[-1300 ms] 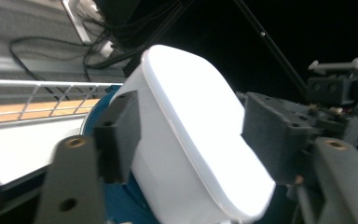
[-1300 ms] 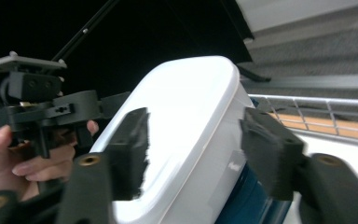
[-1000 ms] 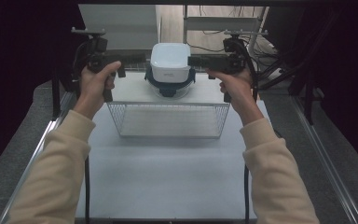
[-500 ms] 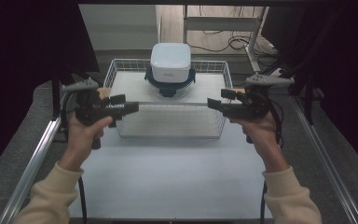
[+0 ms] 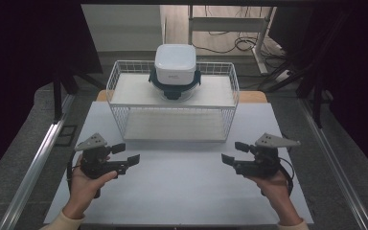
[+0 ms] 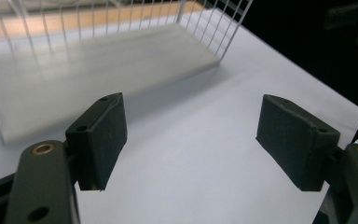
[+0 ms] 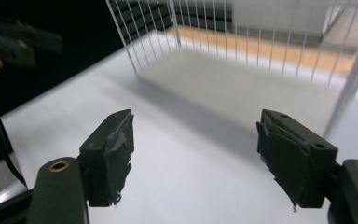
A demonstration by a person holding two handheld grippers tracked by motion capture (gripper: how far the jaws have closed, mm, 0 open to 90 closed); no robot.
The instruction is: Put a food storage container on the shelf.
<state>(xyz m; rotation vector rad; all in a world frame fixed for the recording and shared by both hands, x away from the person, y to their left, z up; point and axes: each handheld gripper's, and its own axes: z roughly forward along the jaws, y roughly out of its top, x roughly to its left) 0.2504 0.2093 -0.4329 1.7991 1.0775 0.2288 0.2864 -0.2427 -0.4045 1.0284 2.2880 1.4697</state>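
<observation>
Seen from above, I hold a gripper in each hand, low in the frame, over a white worktop [image 5: 182,191]. My left gripper [image 5: 129,162] sits at the lower left, my right gripper [image 5: 230,160] at the lower right, and both point inward toward each other, well apart. Neither touches anything.

In the upper middle of the frame stands a white wire basket [image 5: 172,127], open at the top, with a flat white shelf across it. On that shelf, toward the back and centred, rests a box [image 5: 175,64] with a white lid and dark clips at its sides. It is upright and well apart from both grippers.

In the left gripper view, my fingers [image 6: 100,137] are spread wide with only bare worktop between them; the basket's near corner lies at the upper left of that frame. In the right gripper view, my fingers [image 7: 109,154] are likewise spread wide and hold nothing, and the basket's wires fill the top of the frame. The pad on the right-hand finger there looks worn and torn.

I judge this to be a resting or starting pose, with the reach toward the box not yet under way. The next move likely calls for lifting both grippers up and forward over the basket's rim, turning them to face the box's two sides, then closing on it evenly so it stays level.
</observation>
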